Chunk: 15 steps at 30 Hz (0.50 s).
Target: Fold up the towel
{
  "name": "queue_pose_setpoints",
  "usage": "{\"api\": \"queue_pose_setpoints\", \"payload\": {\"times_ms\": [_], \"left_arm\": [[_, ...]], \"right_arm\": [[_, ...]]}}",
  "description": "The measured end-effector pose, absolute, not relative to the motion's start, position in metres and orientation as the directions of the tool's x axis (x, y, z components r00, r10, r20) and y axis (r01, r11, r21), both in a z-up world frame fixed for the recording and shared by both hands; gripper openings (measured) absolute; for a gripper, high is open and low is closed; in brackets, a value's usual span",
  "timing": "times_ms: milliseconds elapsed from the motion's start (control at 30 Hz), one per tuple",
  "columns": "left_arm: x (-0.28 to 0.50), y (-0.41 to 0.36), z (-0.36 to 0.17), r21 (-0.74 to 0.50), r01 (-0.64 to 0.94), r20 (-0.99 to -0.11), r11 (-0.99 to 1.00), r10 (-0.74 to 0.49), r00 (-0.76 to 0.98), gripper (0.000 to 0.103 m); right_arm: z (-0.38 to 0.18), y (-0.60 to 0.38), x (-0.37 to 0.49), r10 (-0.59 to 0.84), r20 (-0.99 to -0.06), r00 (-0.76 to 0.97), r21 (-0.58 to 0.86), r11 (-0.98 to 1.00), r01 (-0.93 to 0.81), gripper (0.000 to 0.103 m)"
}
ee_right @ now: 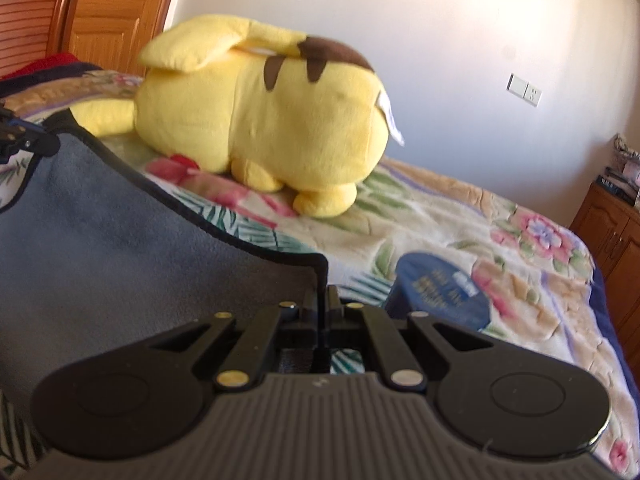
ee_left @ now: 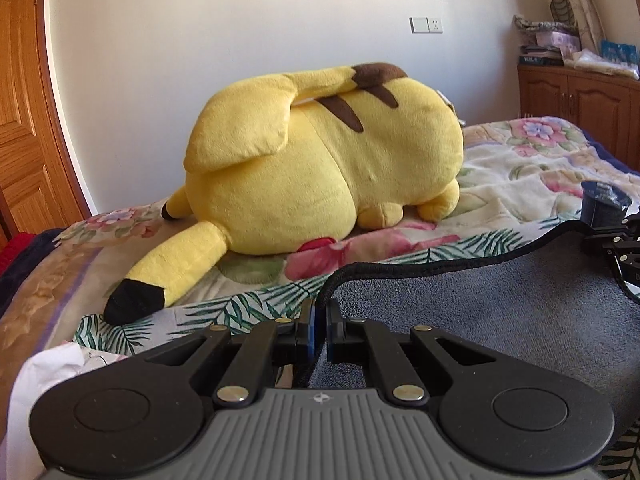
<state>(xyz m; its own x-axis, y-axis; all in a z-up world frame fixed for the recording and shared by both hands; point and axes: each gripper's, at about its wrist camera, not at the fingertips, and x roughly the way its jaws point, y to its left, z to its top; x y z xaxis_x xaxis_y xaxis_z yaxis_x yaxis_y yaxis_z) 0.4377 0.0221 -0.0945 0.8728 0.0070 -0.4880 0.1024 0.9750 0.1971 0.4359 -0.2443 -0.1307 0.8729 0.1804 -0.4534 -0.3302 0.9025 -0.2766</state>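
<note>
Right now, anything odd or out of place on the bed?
Nothing damaged or spilled. A big yellow plush lies face-down just beyond the grey towel, and a dark blue round container sits beside the right gripper: both crowd the folding area.

Each claw [ee_left: 320,316] [ee_right: 322,304] is black, brass-riveted, on a ribbed grey body.

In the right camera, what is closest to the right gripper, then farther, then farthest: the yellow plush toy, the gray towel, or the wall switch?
1. Gray towel, pinched in the right gripper.
2. Yellow plush toy, lying on the bed beyond the towel.
3. Wall switch, far right on the wall.
</note>
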Motion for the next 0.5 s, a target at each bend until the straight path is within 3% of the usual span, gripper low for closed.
{"api": "queue_pose_setpoints", "payload": {"times_ms": [200,333,433,500], "left_arm": [[0.443,0.017,-0.098,0.214,0.105,-0.523,0.971,0.023,0.852,0.000],[0.436,0.014,-0.092,0.222,0.127,-0.526,0.967,0.009,0.851,0.000],[0.425,0.016,-0.085,0.197,0.127,-0.529,0.972,-0.004,0.849,0.015],[0.416,0.016,-0.080,0.175,0.137,-0.536,0.975,-0.022,0.844,0.016]], "right_arm": [[-0.140,-0.244,0.444,0.164,-0.509,0.845,-0.276,0.899,-0.341,0.004],[-0.135,-0.244,0.441,0.153,-0.515,0.843,-0.283,0.898,-0.336,0.012],[-0.127,-0.249,0.437,0.157,-0.518,0.841,-0.261,0.907,-0.330,0.013],[-0.119,-0.251,0.431,0.166,-0.519,0.839,-0.247,0.910,-0.332,0.013]]}}
